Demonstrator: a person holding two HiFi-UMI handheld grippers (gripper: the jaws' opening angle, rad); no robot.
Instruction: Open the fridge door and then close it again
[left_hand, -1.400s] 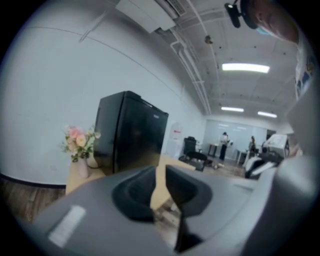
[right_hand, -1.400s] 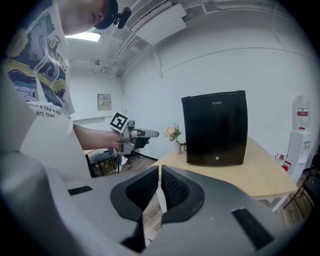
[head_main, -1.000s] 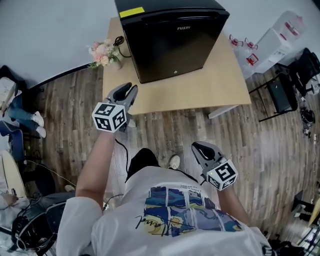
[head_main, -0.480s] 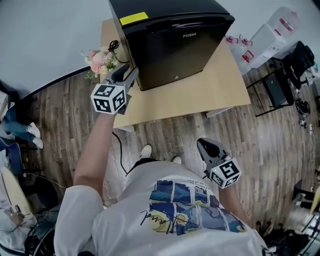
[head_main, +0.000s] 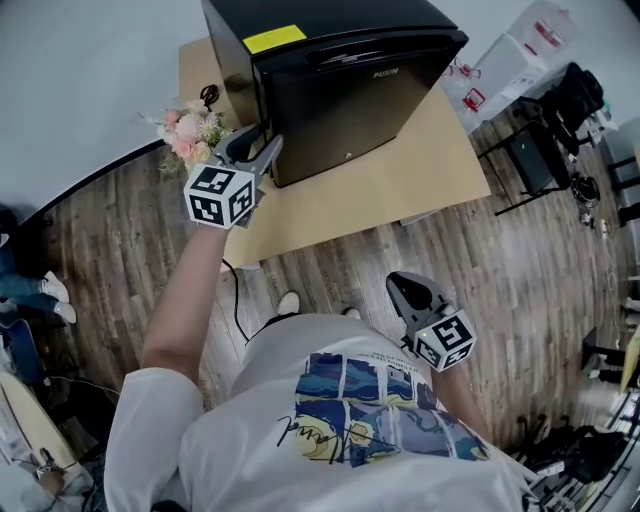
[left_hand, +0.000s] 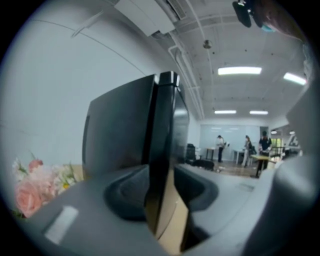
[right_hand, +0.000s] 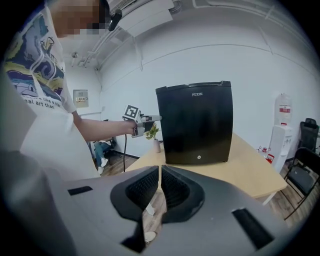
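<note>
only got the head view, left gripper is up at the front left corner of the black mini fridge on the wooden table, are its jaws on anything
observer: The left gripper straddles the side edge of the black mini fridge's door. Its jaws are opening, and the pads don't look pressed on that edge.
operator: ok and the right gripper down by the hip, carrying anything
observer: No. In its own view the right gripper has its jaws together with nothing between them, and it faces the fridge front from well back off the table.
</note>
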